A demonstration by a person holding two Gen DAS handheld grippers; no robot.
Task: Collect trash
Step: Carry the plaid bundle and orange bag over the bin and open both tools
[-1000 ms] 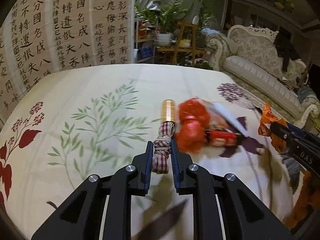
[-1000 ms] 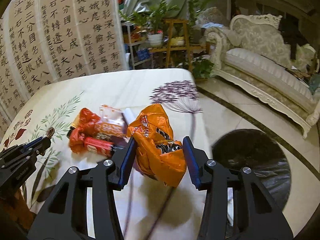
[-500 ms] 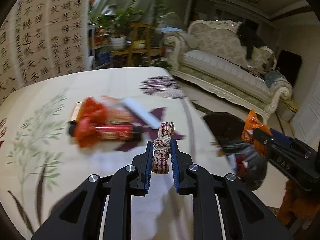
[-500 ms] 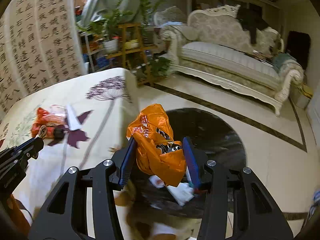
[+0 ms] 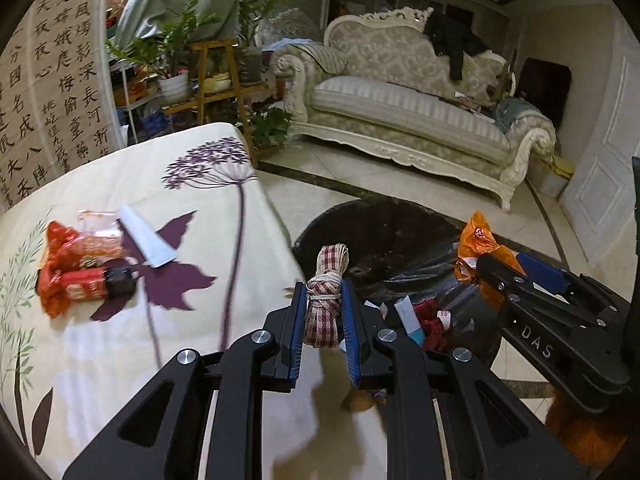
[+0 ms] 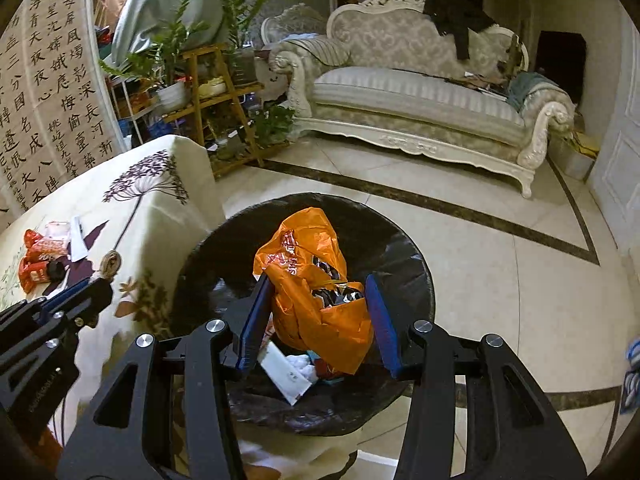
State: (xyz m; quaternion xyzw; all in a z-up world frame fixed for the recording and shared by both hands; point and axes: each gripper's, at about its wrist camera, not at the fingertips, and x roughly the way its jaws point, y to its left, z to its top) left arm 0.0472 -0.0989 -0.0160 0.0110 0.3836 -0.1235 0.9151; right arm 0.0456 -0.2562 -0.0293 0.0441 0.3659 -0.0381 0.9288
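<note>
Left tongs: clamped on a red-and-white checked cloth roll tied with pale cord, held upright at the worktop edge, just beside the bin rim.
Right tongs: spread around a crumpled orange plastic bag; left pad against the bag, right pad at its far edge, whether squeezing cannot be told; bag hanging directly above the bin opening.
Bin: round, lined with a black bag, standing on the tiled floor beside the worktop; white paper scraps and red bits lying inside.
Worktop: covered in a cream cloth printed with purple flowers and green leaves.
Remaining trash on worktop: red and orange wrappers in a heap near the left edge, a white paper strip touching them on the right.
Background: ornate pale sofa with dark clothing on its back, potted plants on a wooden stand, calligraphy screen at left.
</note>
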